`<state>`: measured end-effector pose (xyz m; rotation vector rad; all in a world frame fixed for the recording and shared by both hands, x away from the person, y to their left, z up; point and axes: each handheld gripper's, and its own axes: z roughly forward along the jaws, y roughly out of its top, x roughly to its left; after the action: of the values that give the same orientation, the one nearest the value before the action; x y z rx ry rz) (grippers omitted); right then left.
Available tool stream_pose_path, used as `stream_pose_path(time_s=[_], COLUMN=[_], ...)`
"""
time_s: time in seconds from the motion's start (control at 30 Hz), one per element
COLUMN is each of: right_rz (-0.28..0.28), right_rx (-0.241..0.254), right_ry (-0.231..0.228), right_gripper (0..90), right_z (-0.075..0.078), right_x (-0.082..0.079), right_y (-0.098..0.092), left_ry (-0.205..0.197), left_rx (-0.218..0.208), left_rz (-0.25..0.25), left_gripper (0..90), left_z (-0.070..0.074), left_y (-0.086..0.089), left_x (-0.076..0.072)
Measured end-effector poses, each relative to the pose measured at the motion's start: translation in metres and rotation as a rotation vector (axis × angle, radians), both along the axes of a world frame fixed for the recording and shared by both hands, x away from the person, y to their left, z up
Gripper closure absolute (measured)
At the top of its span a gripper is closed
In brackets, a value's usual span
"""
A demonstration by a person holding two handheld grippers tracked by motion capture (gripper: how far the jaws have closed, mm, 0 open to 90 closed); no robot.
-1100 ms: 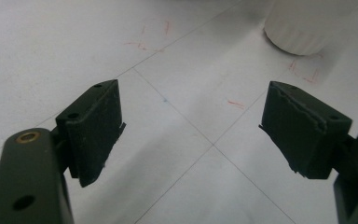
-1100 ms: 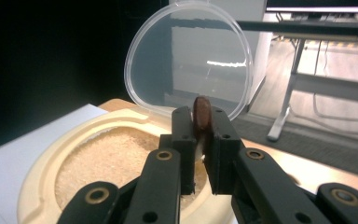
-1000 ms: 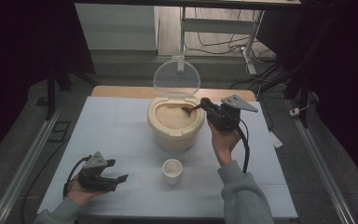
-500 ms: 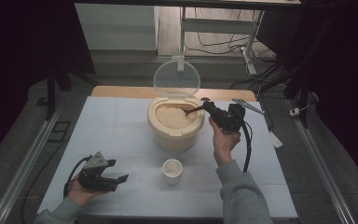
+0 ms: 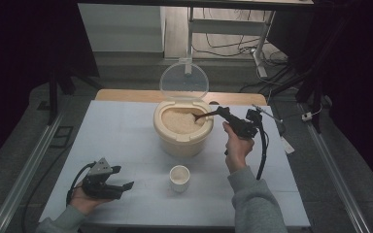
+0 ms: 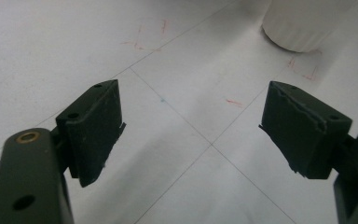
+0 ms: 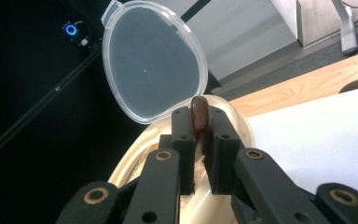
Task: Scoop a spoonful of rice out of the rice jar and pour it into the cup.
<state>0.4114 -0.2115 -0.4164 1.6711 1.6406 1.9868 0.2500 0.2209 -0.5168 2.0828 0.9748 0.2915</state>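
White sheeting covers the table point(image 5: 126, 131), with dark floor and cables behind; right claw point(image 5: 222, 113) clamped on the handle of a brown spoon point(image 7: 199, 115), held above the right side of the table; spoon bowl dipped into the rice point(image 5: 180, 121) inside the cream tub point(image 5: 182, 141); tub's clear lid point(image 5: 184, 81) hinged upright at its far rim; small white cup point(image 5: 179, 177) just in front of the tub, apart from it; left claw point(image 5: 121, 185) resting low at the table's near left, jaws wide apart, nothing between them, cup base point(image 6: 303, 23) ahead of it.
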Motion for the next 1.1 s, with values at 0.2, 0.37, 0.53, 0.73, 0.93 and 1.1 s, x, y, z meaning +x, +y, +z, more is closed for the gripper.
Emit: stream_pose_path(time_s=[0.2,0.37,0.53,0.73,0.93,1.1], right_rz=[0.001,0.017,0.019,0.031,0.039,0.034], right_rx=[0.046,0.076,0.109,0.139,0.171,0.204], right_ry=[0.023,0.039,0.046,0.065,0.1,0.115], right_gripper=[82.7,82.7,82.6,82.7,82.7,82.7], right_z=[0.001,0.002,0.005,0.005,0.003,0.0], right_x=[0.0,0.0,0.0,0.001,0.002,0.002], right_y=[-0.003,-0.006,-0.008,-0.01,-0.01,-0.014], left_ry=[-0.001,-0.002,-0.003,-0.005,-0.005,-0.006], left_rx=[0.004,0.007,0.009,0.011,0.018,0.019], left_rz=[-0.003,-0.004,-0.006,-0.007,-0.012,-0.013], left_gripper=[20.1,20.2,20.2,20.2,20.2,20.3], left_z=[0.0,0.0,0.0,0.0,0.0,0.0], left_y=[-0.001,-0.001,-0.002,-0.002,-0.002,-0.002], left_x=[0.0,0.0,0.0,0.0,0.0,0.0])
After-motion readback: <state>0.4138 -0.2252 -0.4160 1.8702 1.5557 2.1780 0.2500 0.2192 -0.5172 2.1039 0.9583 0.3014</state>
